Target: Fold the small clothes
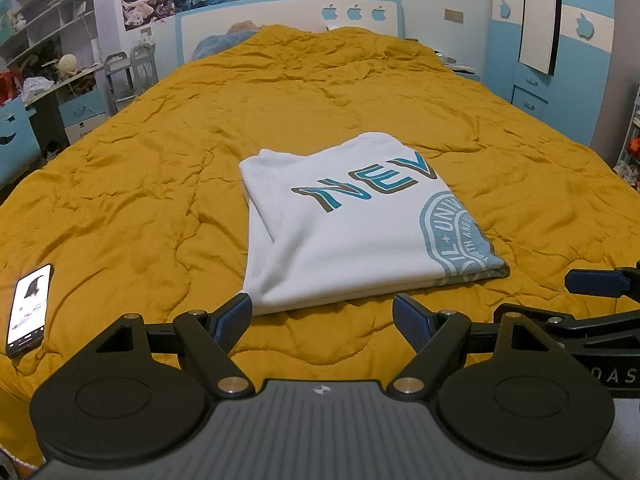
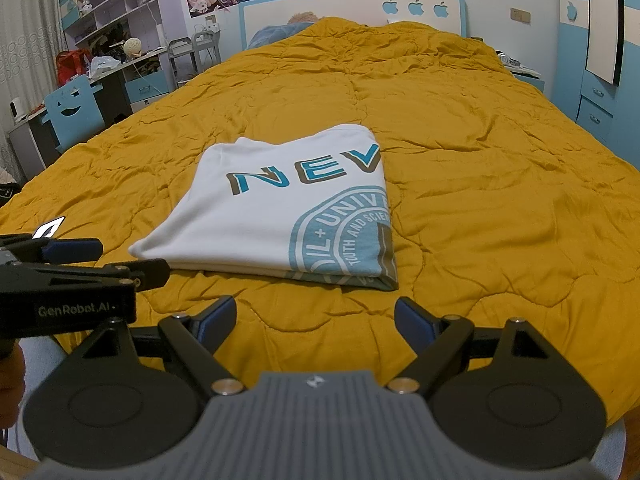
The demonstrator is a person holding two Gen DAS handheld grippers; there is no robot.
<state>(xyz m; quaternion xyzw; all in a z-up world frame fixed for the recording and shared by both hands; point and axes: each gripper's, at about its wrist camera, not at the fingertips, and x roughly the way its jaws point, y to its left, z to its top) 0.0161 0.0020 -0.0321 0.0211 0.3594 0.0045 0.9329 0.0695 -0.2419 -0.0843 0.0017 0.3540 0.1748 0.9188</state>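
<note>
A white T-shirt (image 1: 352,236) with blue "NEV" lettering and a round blue seal lies folded into a flat rectangle on the mustard quilt (image 1: 160,160). It also shows in the right wrist view (image 2: 276,216). My left gripper (image 1: 322,320) is open and empty, just short of the shirt's near edge. My right gripper (image 2: 316,320) is open and empty, a little in front of the shirt's near edge. The right gripper's finger (image 1: 596,282) shows at the right edge of the left wrist view. The left gripper's body (image 2: 68,276) shows at the left of the right wrist view.
A phone (image 1: 30,310) with a lit screen lies on the quilt, left of the shirt. The headboard (image 1: 288,20) stands at the far end of the bed. A desk with shelves (image 2: 112,40) stands at the left, blue drawers (image 2: 596,104) at the right.
</note>
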